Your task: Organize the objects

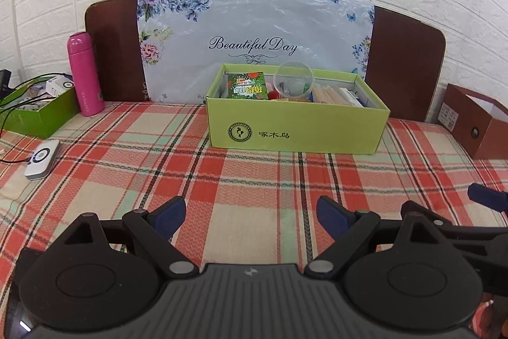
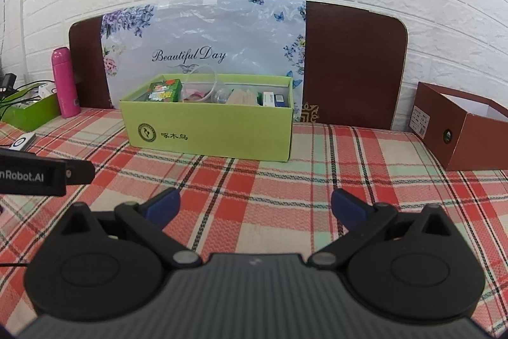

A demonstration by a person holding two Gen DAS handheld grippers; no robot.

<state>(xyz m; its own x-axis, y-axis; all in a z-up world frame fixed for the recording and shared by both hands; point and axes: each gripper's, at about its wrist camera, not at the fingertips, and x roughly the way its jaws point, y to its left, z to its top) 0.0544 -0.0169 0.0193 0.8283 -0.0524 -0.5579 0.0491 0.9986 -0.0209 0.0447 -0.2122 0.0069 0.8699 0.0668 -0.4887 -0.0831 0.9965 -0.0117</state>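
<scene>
Both grippers, left (image 1: 250,213) and right (image 2: 255,205), hover with fingers spread wide and empty over the plaid counter (image 1: 254,180), the filled green box (image 1: 297,129) at twelve o'clock, nearer left.

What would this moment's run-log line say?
left tongs open, empty | right tongs open, empty | green box filled, ahead on plaid cloth | nothing held

A woven red-and-cream plaid cloth (image 1: 254,177) lies under a matt lime-green cardboard box (image 1: 295,129). A clear plastic cup (image 1: 293,80) sits inside; a glossy pink bottle (image 1: 84,75) stands nearby.
</scene>
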